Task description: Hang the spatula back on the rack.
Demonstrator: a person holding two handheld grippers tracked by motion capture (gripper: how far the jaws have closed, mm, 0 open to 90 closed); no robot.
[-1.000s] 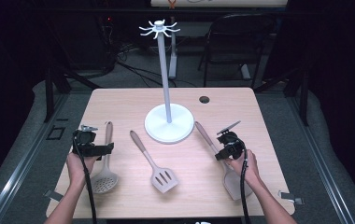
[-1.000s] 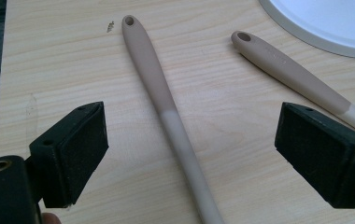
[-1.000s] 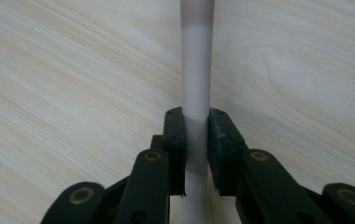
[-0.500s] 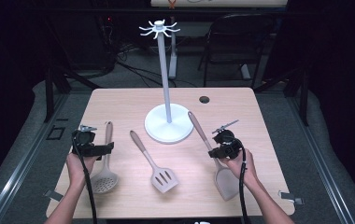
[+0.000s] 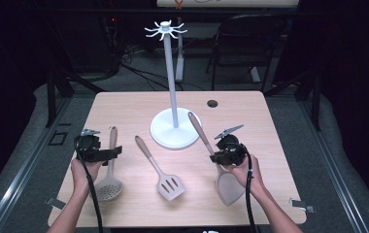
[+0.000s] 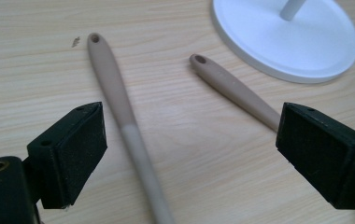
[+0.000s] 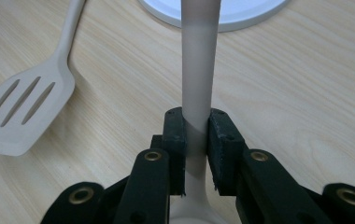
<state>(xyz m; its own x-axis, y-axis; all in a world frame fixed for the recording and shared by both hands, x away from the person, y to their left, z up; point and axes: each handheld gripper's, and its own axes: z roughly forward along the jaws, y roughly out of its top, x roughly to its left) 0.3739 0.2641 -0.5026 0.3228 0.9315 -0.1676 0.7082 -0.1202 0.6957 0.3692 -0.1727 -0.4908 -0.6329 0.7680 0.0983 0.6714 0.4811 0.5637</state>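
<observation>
Three utensils lie on the table [image 5: 124,104] in the high view: a skimmer [image 5: 109,179] beside the left gripper [image 5: 92,150], a slotted turner [image 5: 165,179] mid-table, and a spatula [image 5: 224,182] pinched by the right gripper [image 5: 228,153], its handle angled toward the stand [image 5: 173,131]. Left gripper view: jaws spread wide above the skimmer handle [image 6: 119,116]. Right gripper view: jaws pressed together on the spatula's handle [image 7: 198,84], turner [image 7: 21,112] at left.
</observation>
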